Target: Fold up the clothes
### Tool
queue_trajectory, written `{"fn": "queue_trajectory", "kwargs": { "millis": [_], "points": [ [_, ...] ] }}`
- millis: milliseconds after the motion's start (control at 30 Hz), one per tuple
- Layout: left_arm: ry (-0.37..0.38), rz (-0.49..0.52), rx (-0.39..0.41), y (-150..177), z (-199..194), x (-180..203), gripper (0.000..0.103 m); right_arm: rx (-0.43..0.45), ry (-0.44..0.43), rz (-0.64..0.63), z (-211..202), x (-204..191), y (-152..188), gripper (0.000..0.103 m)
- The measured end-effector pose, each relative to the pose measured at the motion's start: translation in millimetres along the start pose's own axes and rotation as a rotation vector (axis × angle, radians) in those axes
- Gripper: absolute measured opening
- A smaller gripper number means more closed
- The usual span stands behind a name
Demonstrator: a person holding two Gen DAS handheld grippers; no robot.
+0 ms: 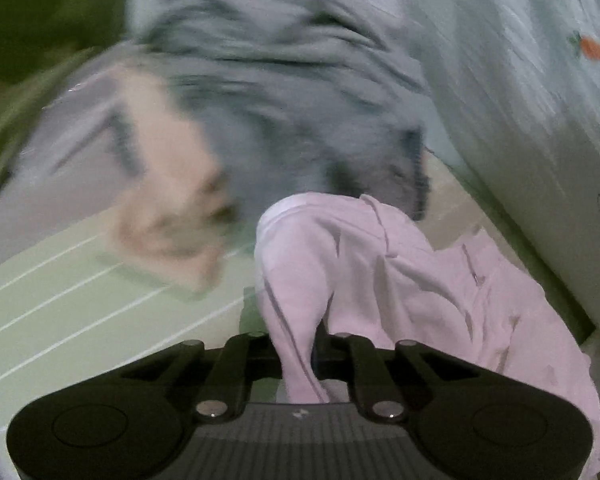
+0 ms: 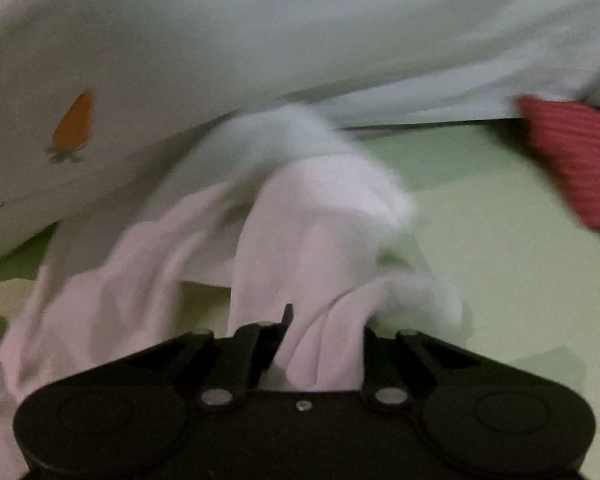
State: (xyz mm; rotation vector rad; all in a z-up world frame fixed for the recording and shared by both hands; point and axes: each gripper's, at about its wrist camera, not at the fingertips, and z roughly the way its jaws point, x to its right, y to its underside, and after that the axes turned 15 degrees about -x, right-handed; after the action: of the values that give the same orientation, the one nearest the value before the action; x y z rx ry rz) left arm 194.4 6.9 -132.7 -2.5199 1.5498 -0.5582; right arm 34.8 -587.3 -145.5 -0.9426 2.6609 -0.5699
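Observation:
A pale pink garment lies bunched on a light green striped sheet. My left gripper is shut on a fold of it, and the cloth trails away to the right. In the right wrist view my right gripper is shut on another part of the same pink garment, which hangs in folds in front of the jaws. Both views are blurred by motion.
A crumpled grey garment and a peach cloth lie beyond the left gripper. A white pillow with a carrot print borders the bed. A red ribbed cloth sits at the right edge.

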Motion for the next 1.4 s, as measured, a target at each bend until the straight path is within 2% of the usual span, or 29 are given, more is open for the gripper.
{"fn": "queue_trajectory", "kwargs": {
  "millis": [133, 200, 233, 267, 300, 333, 367, 400, 433, 467, 567, 767, 900, 1000, 1067, 1233, 1400],
  "points": [
    [-0.019, -0.077, -0.049, 28, -9, -49, 0.013, 0.016, 0.058, 0.048, -42, 61, 46, 0.006],
    [-0.017, -0.066, -0.061, 39, -12, -54, 0.017, -0.008, 0.072, 0.077, -47, 79, 70, 0.007],
    [-0.014, -0.053, -0.062, 43, -15, -53, 0.022, -0.019, 0.070, 0.099, -50, 88, 81, 0.009],
    [-0.011, -0.041, -0.063, 47, -17, -52, 0.022, -0.029, 0.044, 0.145, -51, 100, 91, 0.010],
    [-0.007, -0.028, -0.064, 51, -20, -51, 0.024, -0.039, 0.018, 0.191, -53, 111, 101, 0.015],
    [-0.004, -0.015, -0.065, 56, -22, -50, 0.031, -0.044, -0.007, 0.235, -55, 122, 111, 0.026],
    [-0.001, -0.003, -0.066, 60, -25, -49, 0.040, -0.033, -0.026, 0.275, -59, 130, 117, 0.032],
    [0.002, 0.010, -0.067, 64, -27, -48, 0.045, -0.011, -0.042, 0.310, -65, 138, 124, 0.042],
    [0.006, 0.022, -0.068, 68, -30, -47, 0.051, 0.011, -0.057, 0.343, -71, 146, 131, 0.049],
    [0.009, 0.035, -0.070, 73, -32, -46, 0.055, 0.031, -0.067, 0.368, -78, 151, 138, 0.051],
    [0.020, 0.068, -0.074, 84, -38, -43, 0.056, 0.073, -0.110, 0.421, -89, 166, 145, 0.056],
    [0.039, 0.074, -0.083, 98, -37, -38, 0.056, 0.095, -0.183, 0.515, -91, 188, 147, 0.057],
    [0.051, 0.057, -0.082, 103, -38, -40, 0.056, 0.116, -0.227, 0.626, -92, 200, 150, 0.058],
    [0.052, 0.056, -0.085, 105, -37, -40, 0.056, 0.117, -0.236, 0.677, -92, 209, 151, 0.060],
    [0.055, 0.053, -0.090, 106, -36, -40, 0.056, 0.103, -0.234, 0.710, -89, 212, 152, 0.063],
    [0.073, 0.040, -0.119, 106, -31, -42, 0.056, 0.043, -0.273, 0.830, -73, 227, 156, 0.065],
    [0.096, 0.015, -0.152, 100, -21, -41, 0.056, -0.008, -0.347, 0.879, -47, 231, 146, 0.063]
  ]
}}
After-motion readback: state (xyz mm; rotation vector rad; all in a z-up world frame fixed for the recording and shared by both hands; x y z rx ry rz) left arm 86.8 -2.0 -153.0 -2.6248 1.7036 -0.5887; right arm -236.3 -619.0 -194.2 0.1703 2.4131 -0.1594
